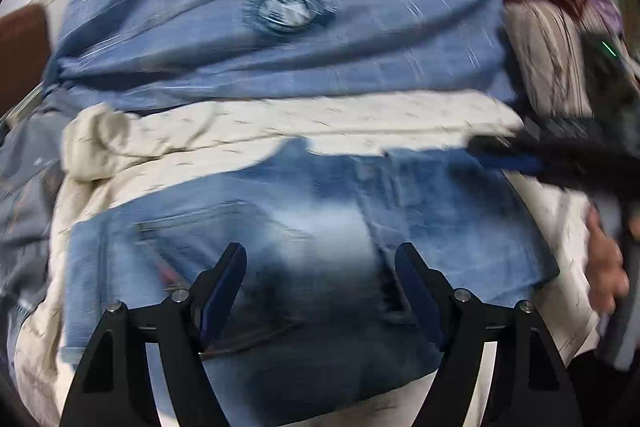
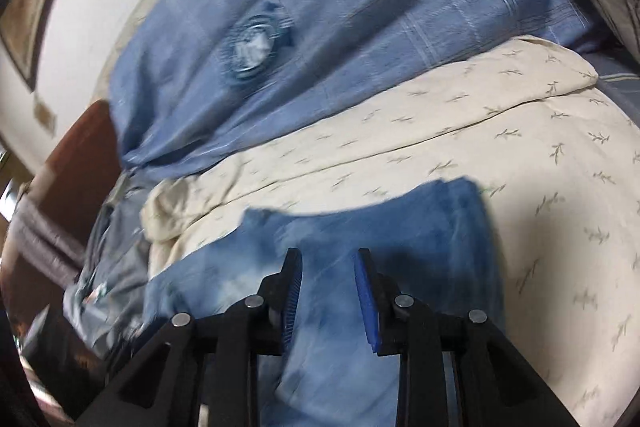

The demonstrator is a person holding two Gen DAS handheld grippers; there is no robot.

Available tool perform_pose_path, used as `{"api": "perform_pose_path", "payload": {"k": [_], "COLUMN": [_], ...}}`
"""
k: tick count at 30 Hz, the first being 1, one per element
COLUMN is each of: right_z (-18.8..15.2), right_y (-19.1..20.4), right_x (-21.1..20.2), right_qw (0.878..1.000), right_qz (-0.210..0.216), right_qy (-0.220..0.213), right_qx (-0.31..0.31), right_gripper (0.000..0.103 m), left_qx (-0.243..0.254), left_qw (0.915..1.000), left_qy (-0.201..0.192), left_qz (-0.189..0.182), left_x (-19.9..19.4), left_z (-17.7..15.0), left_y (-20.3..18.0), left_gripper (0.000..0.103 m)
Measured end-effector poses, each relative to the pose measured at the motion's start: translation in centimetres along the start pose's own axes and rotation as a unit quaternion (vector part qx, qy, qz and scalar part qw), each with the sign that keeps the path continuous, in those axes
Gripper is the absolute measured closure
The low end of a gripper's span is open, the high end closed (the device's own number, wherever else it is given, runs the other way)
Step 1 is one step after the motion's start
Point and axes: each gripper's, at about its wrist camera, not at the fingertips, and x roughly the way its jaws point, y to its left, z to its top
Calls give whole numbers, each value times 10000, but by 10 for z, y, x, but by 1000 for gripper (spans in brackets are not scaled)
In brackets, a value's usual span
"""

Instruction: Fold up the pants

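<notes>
Apparently we are between folds: the jeans lie on the bed, partly folded, both hand-held grippers, left and right, released above them. Next we must pinch an edge.

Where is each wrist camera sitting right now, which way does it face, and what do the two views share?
Left wrist: on the left gripper, looking forward and down over its open fingers at the jeans on the cream sheet; the right gripper and a bare hand show at the right edge.
Right wrist: on the right gripper, open, over the jeans' edge; no hand shows.
Shared: jeans, cream sheet, blue plaid pillow.
</notes>
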Motion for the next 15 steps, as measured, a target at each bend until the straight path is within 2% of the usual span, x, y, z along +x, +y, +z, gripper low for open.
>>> {"api": "perform_pose_path", "payload": {"k": [3,5,6,7,9,13,15], "right_z": [7,4,2,3,6,7,2], "right_y": [-7,-10,-11,-10,-7,3,6], "right_x": [22,52,59,58,55,41,46], "right_qw": [9996,9970,9965,9974,9969,9985,9975], "right_qz": [-57,-228,-272,-247,-275,160,315], "right_qy": [252,743,793,679,735,508,631], "right_qx": [60,57,42,-27,-31,-106,-78], "right_gripper": [73,72,72,73,73,73,73], "left_qx": [219,248,265,282,351,239,133], "left_qw": [9990,9972,9953,9949,9956,9979,9993], "left_qy": [370,667,884,928,833,585,339], "left_qz": [-122,-225,-284,-265,-257,-157,-82], "left_x": [23,38,47,50,47,30,15], "left_z": [0,-2,-4,-5,-5,-7,-7], "left_y": [-18,-23,-26,-27,-27,-14,-2], "left_gripper": [26,26,26,26,26,26,26]}}
